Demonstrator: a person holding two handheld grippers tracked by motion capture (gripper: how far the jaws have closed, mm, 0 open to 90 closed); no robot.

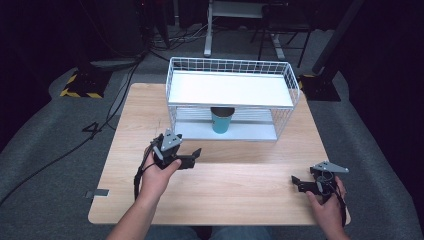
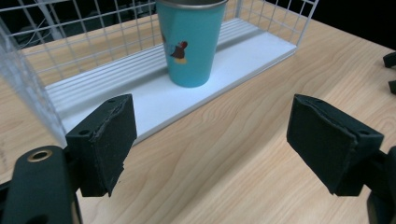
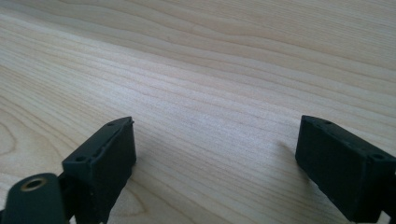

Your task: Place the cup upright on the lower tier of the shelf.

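A teal cup [image 1: 221, 120] with a small cartoon print [image 2: 190, 44] stands upright on the lower shelf of a white wire rack [image 1: 230, 90]. My left gripper [image 1: 192, 157] is open, held by a hand just in front of the rack and a little left of the cup; its jaws [image 2: 212, 144] are spread wide with bare table between them. My right gripper [image 1: 296, 181] is open low over the table near the front right corner, and its jaws [image 3: 217, 161] frame nothing but wood grain.
The rack's upper shelf [image 1: 230, 89] is white and bare, with wire walls round it. The wooden table [image 1: 235, 195] lies between the two hands. Dark floor, cables and stand legs [image 1: 85, 80] lie beyond the table's edges.
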